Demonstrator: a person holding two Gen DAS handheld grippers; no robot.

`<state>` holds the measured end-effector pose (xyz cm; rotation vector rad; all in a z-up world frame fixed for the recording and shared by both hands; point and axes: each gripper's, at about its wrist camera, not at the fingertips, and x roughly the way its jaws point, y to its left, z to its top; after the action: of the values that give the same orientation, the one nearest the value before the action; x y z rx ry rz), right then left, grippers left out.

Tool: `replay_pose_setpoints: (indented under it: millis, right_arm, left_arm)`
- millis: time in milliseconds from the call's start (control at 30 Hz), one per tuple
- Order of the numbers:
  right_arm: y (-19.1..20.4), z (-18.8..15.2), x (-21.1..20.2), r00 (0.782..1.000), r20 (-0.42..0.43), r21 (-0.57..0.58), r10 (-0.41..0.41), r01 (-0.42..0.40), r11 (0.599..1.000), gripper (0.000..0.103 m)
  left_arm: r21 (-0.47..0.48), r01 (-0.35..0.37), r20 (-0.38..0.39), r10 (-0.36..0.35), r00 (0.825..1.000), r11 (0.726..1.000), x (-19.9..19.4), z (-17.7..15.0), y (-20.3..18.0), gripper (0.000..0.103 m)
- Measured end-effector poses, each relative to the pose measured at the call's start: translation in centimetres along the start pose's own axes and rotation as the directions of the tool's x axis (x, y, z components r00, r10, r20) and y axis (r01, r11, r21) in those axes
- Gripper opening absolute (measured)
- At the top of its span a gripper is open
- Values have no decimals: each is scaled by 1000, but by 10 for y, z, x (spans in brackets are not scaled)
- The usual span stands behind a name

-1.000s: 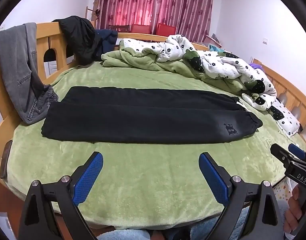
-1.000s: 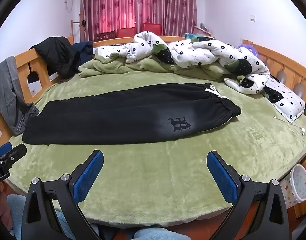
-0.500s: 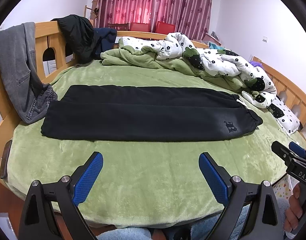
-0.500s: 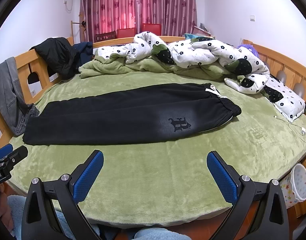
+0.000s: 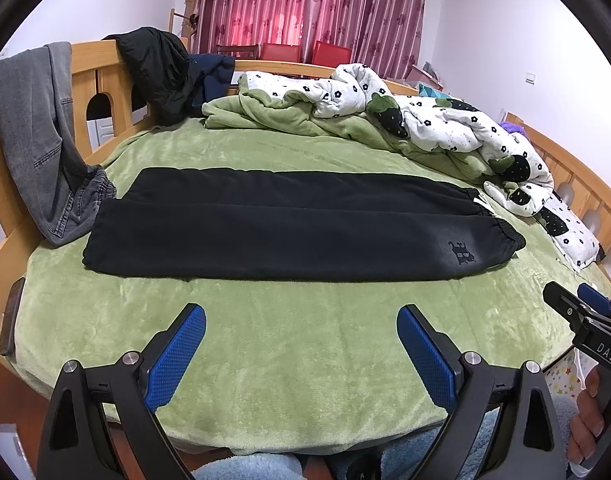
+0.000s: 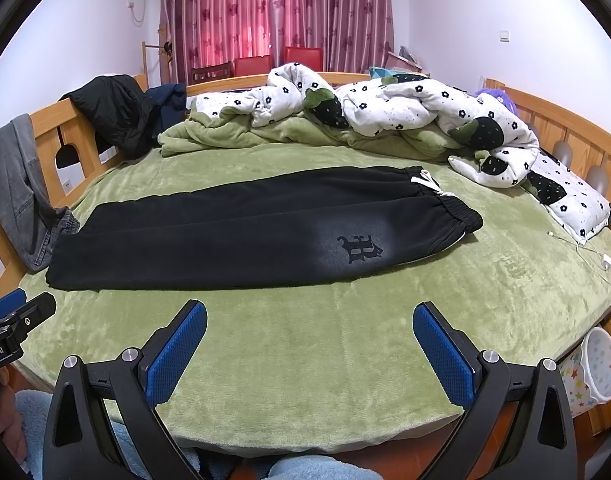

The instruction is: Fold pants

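Black pants (image 5: 297, 228): laid flat across the middle of the bed (image 5: 305, 328), one leg stacked over the other lengthwise; waistband (image 6: 461, 214) with white drawstring toward the right, leg ends toward the left; a dark gothic emblem (image 6: 359, 249) on a faded patch near the waist end.

Left gripper (image 5: 301, 344): held above the near edge of the bed, fingers (image 5: 177, 354) spread wide and released, nothing between the blue pads; well short of the pants.

Right gripper (image 6: 309, 344): likewise above the near edge, fingers (image 6: 443, 354) spread apart and empty; its body shows at the right margin of the left wrist view, with a hand (image 5: 585, 420) wrapped on the handle.

Bed cover: green plush; crumpled green blanket (image 5: 273, 114) and white flower-print quilt (image 6: 405, 108) bunched along the far side.

Wooden bed frame (image 5: 93, 92): grey jeans (image 5: 37, 132) draped over the left rail, their cuff just beside the leg ends of the pants; a black jacket (image 5: 157, 68) hung further along.

White charging cable (image 6: 585, 254): on the cover at the right; patterned bin (image 6: 597, 364) beside the bed below it.

Red curtains (image 6: 273, 12): behind the bed.
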<state>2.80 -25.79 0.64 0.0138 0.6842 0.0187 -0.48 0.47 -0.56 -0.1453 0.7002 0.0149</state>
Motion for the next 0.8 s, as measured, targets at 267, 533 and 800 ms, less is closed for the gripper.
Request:
replay_pose_setpoints:
  millis: [267, 533, 800]
  right_arm:
    - [0, 0, 0, 1000, 0, 1, 0, 0, 1000, 101]
    - [0, -1, 0, 1000, 0, 1, 0, 0, 1000, 101]
    - [0, -1, 0, 1000, 0, 1, 0, 0, 1000, 101]
  left_arm:
    - [-7, -1, 3, 1, 1000, 1000, 0, -2, 3, 97]
    - [-7, -1, 2, 1, 1000, 1000, 0, -4, 4, 97]
    - [-6, 0, 0, 0, 1000, 1000, 0, -3, 4, 97]
